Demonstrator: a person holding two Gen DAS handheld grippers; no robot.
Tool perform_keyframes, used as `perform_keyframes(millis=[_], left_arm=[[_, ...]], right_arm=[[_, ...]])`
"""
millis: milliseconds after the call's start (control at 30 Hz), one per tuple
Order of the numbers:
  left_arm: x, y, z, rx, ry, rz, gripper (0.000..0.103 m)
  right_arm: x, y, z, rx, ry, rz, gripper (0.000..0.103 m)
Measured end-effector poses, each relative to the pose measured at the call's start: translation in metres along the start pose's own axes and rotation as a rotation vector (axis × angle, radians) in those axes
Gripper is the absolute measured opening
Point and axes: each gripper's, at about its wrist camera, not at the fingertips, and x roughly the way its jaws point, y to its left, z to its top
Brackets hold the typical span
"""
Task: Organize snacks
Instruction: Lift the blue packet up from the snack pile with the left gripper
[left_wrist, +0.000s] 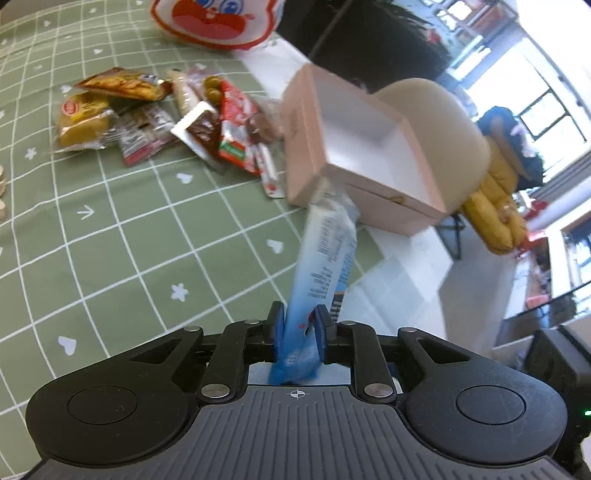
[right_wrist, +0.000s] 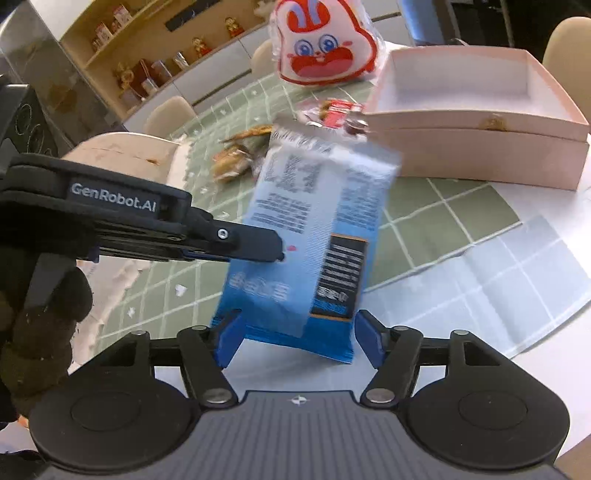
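From the left wrist view, the left gripper (left_wrist: 300, 325) has its blue pads clamped on a blue-and-white snack packet (left_wrist: 325, 251), squeezing it near its lower end so that the packet stands up and away from the fingers, its far end reaching toward the corner of a pink box (left_wrist: 306, 147). The box stands open on the desk (left_wrist: 122, 229) and its white inside looks bare as far as this view reaches (the near wall hides part of the floor). Left of the box lies a heap of wrapped snacks (left_wrist: 155, 118) on the green checked cloth, and beyond them a white and red cartoon-face bag (left_wrist: 214, 22).

From the right wrist view, the right gripper (right_wrist: 299, 338) has its fingers spread apart, one on each side of the packet's (right_wrist: 314, 236) bottom edge, neither pad pressing on it. The left gripper (right_wrist: 255, 247) comes in from the left, held in a dark-gloved hand (right_wrist: 40, 321), and pinches the packet at its left edge. The packet hangs tilted above the desk (right_wrist: 480, 288). Behind it stands the pink box (right_wrist: 476, 158), its visible inside empty, with the snack heap (right_wrist: 240, 155) and the cartoon-face bag (right_wrist: 325, 48) further back.
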Motion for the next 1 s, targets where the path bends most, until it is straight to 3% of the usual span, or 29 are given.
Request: perform_keyframes(millis=[233, 433, 633, 867, 1000], left_arm=[[0.012, 0.003, -0.011, 0.043, 0.052, -0.064, 0.019], [0.004, 0.016, -0.024, 0.048, -0.062, -0.083, 0.015], [-0.041, 0.033, -0.035, 0.099, -0.124, -0.011, 0.014], [-0.091, 0.077, -0.048, -0.011, -0.242, 0.021, 0.014], [-0.103, 0.097, -0.054, -0.068, -0.304, 0.026, 0.014]], right_arm=[[0.002, 0.029, -0.012, -0.075, 0.019, 0.031, 0.068], [-0.008, 0.032, -0.011, -0.086, -0.004, -0.162, 0.085], [0.000, -0.002, -0.014, 0.077, -0.019, -0.381, 0.087], [0.009, -0.008, -0.012, 0.138, -0.020, -0.395, 0.103], [0.015, -0.001, -0.010, 0.152, 0.008, -0.453, 0.103]])
